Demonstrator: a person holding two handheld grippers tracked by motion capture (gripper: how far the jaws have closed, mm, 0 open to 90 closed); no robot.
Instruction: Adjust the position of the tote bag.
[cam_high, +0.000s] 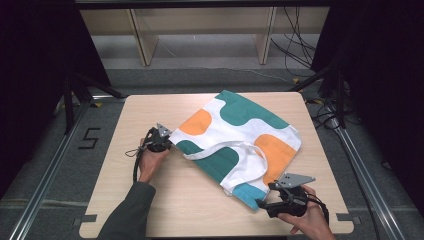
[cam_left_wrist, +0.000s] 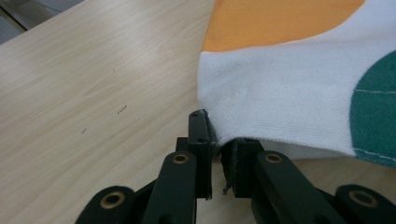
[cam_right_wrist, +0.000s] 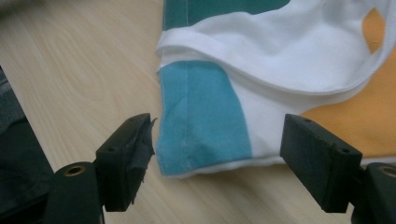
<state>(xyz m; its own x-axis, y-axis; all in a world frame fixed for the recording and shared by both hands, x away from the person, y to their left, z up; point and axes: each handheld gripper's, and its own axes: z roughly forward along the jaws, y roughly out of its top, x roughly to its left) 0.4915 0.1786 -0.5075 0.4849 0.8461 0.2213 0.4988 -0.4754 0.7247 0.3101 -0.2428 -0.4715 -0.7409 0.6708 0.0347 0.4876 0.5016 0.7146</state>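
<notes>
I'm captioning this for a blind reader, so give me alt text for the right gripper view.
The right gripper has its two black jaws wide open on either side of the blue corner of a tote bag, not pressing on it. The bag, white with blue, teal and orange patches, lies flat on a pale wooden table, its white strap curving across.

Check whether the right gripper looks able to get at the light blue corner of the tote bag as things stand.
Probably yes. The right gripper stands open with the light blue corner of the tote bag lying flat on the table just ahead of its jaws, nothing in between.
</notes>
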